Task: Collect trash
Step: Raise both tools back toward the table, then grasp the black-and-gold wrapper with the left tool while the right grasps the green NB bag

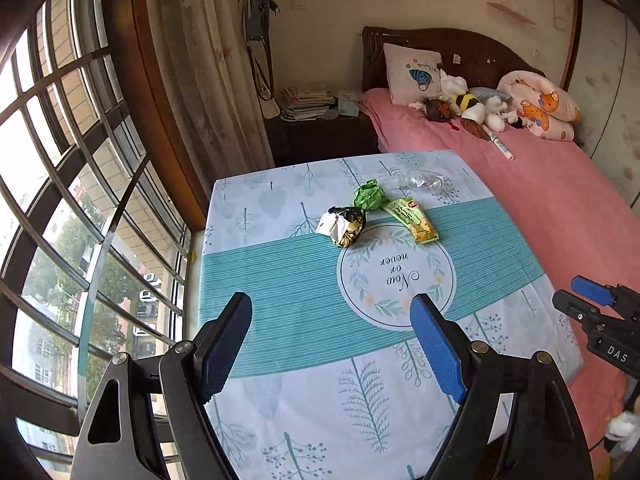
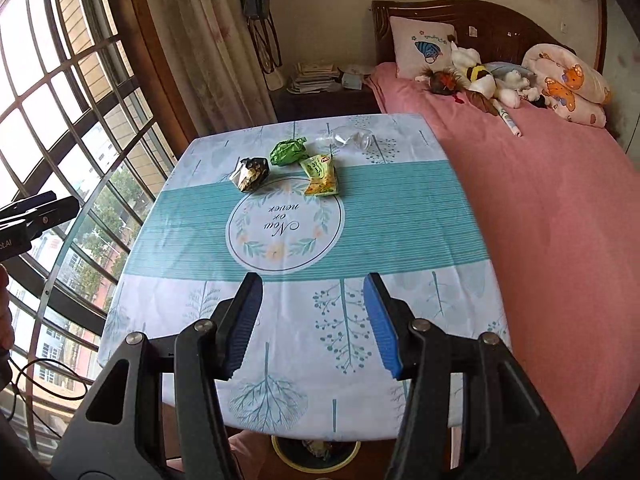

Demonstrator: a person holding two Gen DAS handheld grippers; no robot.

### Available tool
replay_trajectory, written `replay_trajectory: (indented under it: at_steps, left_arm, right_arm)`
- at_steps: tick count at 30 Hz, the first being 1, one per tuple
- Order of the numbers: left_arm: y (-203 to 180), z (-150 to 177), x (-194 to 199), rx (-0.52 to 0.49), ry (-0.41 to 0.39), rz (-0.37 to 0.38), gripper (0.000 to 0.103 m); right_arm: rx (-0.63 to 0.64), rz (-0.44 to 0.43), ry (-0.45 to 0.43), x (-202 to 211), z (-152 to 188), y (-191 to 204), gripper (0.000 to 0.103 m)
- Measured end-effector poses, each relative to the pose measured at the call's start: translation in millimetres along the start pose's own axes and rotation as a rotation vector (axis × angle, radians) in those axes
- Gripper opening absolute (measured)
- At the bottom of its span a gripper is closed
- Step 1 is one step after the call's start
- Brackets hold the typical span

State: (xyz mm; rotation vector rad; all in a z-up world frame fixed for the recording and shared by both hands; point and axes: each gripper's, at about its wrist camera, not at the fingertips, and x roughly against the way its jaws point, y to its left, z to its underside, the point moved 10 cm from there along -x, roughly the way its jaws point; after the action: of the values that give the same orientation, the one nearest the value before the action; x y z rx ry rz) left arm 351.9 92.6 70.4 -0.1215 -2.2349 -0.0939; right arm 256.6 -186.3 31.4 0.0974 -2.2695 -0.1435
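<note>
Hovering over the near half of the table [image 1: 280, 280], left gripper [image 1: 332, 312] and right gripper [image 2: 314, 292] both have jaws apart, nothing held. Trash sits well ahead at the far side: crumpled dark wrapper [image 1: 343, 226], green wad [image 1: 370, 195], yellow-green snack packet [image 1: 410, 220], clear bottle [image 1: 424, 181] behind. Bin [image 2: 316, 450] sits under the table's near edge.

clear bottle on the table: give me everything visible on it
The clear plastic bottle looks empty and somewhat crumpled, lying on its side near the table's far edge, on the pale leaf-print part of the tablecloth. It sits just beyond the green crumpled wrapper and the yellow-green snack packet, apparently touching neither. Cap not discernible.
</note>
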Motion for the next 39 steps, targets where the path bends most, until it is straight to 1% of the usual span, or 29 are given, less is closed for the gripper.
replay_trajectory:
  at_steps: [4, 8, 10, 12, 14, 15, 17, 18, 21, 23, 27, 28, 30, 32, 36, 39]
  left_arm:
    - [-3.9, -41.6, -83.9, -0.038, 0.092, 0.058, 0.083]
    - [-12.5, -66.4, -167.5, -0.077, 0.162, 0.086, 0.083]
    - [-17.9, -72.0, -204.7, -0.081, 0.196, 0.107, 0.083]
    - [-24.4, -69.7, -237.8, -0.083, 0.227, 0.120, 0.083]
    - [-28.4, -70.3, -267.0, -0.085, 0.257, 0.133, 0.083]
    - [-30.5, -65.7, -277.4, -0.083, 0.273, 0.138, 0.083]
    - [-33.7, -63.6, -300.5, -0.076, 0.301, 0.151, 0.083]
    - [-35.6, -57.1, -303.6, -0.070, 0.310, 0.156, 0.083]
    - [-38.2, -55.9, -325.1, -0.058, 0.329, 0.161, 0.083]
    - [-39.1, -55.9, -339.6, -0.057, 0.341, 0.158, 0.083]
    - [-43.4, -48.2, -349.1, -0.064, 0.363, 0.162, 0.082]
    - [-45.0, -46.9, -352.4, -0.070, 0.367, 0.163, 0.080]
    - [-47.0, -43.7, -358.9, -0.081, 0.379, 0.158, 0.073]
    - [-48.1, -41.5, -364.6, -0.081, 0.391, 0.155, 0.069]
    - [-49.1, -45.3, -367.9, -0.055, 0.371, 0.161, 0.066]
    - [-50.2, -45.4, -367.3, -0.041, 0.364, 0.162, 0.063]
  right_arm:
    - [-0.055, 0.011, 0.046, -64.9, -52.4, -7.2, 0.050]
    - [-0.086, 0.035, 0.106, -142.8, -92.2, -10.3, 0.050]
    - [-0.100, 0.047, 0.137, -184.5, -105.4, -10.3, 0.050]
    - [-0.115, 0.058, 0.166, -222.3, -114.2, -10.8, 0.050]
    - [-0.126, 0.070, 0.192, -257.3, -119.0, -12.1, 0.050]
    - [-0.132, 0.073, 0.201, -272.5, -119.2, -11.9, 0.050]
    - [-0.146, 0.078, 0.218, -298.2, -118.9, -12.0, 0.050]
    - [-0.151, 0.080, 0.226, -308.3, -117.8, -12.0, 0.050]
    - [-0.154, 0.091, 0.245, -335.2, -116.1, -12.2, 0.050]
    - [-0.155, 0.097, 0.260, -343.8, -109.9, -14.2, 0.050]
    - [-0.159, 0.111, 0.279, -360.7, -103.9, -17.9, 0.050]
    - [-0.162, 0.111, 0.283, -364.1, -102.5, -18.2, 0.050]
    - [-0.162, 0.108, 0.288, -369.6, -99.7, -18.1, 0.050]
    - [-0.151, 0.115, 0.282, -371.7, -99.2, -17.5, 0.050]
    - [-0.137, 0.113, 0.269, -374.8, -99.7, -14.5, 0.048]
    - [-0.132, 0.099, 0.269, -372.3, -98.0, -10.7, 0.043]
